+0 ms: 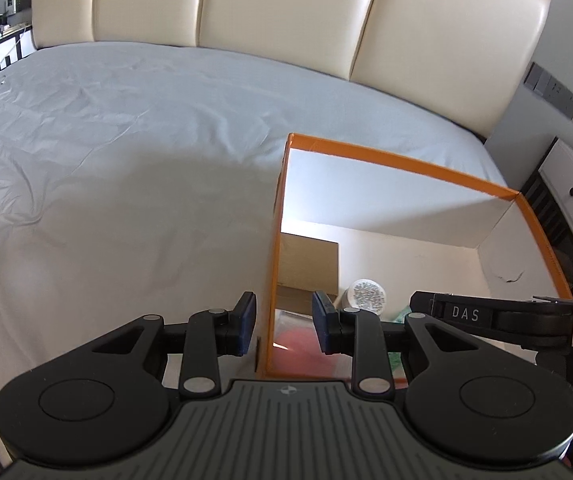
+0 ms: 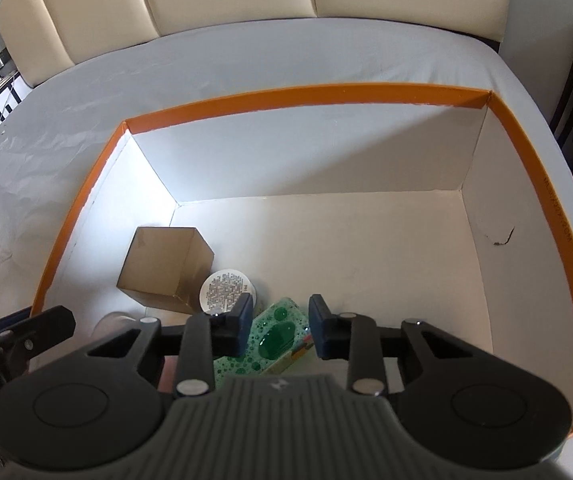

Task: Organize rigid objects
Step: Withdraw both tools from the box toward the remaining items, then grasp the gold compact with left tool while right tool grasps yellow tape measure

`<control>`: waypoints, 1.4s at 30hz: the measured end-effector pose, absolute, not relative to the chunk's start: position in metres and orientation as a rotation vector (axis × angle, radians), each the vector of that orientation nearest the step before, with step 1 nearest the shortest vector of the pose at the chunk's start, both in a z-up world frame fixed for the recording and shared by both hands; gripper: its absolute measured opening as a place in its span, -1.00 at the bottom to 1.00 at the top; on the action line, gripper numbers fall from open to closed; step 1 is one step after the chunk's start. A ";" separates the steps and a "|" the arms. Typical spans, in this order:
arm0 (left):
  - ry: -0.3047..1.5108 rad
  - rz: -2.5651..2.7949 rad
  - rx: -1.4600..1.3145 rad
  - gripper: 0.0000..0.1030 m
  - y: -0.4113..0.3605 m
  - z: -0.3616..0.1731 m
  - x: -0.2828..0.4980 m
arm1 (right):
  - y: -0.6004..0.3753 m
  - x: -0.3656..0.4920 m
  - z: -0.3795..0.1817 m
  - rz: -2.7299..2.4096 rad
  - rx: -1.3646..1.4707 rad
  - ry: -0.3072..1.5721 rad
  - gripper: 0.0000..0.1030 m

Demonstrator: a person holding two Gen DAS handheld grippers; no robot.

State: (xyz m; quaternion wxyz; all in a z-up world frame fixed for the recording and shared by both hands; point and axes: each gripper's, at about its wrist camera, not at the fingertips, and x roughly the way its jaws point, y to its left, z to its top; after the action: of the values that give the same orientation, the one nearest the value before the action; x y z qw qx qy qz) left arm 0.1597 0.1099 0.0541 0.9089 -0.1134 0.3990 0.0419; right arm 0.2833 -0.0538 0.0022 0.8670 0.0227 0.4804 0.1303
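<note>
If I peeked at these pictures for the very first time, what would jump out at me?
The big white box with the bright orange rim sits on the grey bed, filling the right wrist view. Inside, near its left wall, stand a brown cube box, a round white lid beside it, and a green bubbly packet under the right gripper. The left gripper hangs over the box's left wall.
</note>
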 end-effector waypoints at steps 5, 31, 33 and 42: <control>0.766 0.086 -0.244 -0.34 0.103 0.059 0.138 | -0.061 0.248 0.026 0.312 0.022 0.885 -0.36; 1.023 0.056 -0.181 -0.02 0.067 0.021 0.063 | -0.155 0.096 -0.032 0.258 0.032 0.995 0.21; 1.067 0.076 -0.169 0.15 0.065 0.017 0.061 | -0.155 0.095 -0.037 0.267 0.040 1.025 0.21; 1.154 0.141 -0.086 0.48 0.055 0.002 0.058 | -0.151 0.086 -0.045 0.341 0.030 1.093 0.50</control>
State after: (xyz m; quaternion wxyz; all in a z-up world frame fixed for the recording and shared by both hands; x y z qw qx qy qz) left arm 0.0583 0.0552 0.0018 0.8348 -0.0408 0.5449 0.0667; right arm 0.0863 -0.1514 -0.0451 0.8404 0.0143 0.5172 0.1612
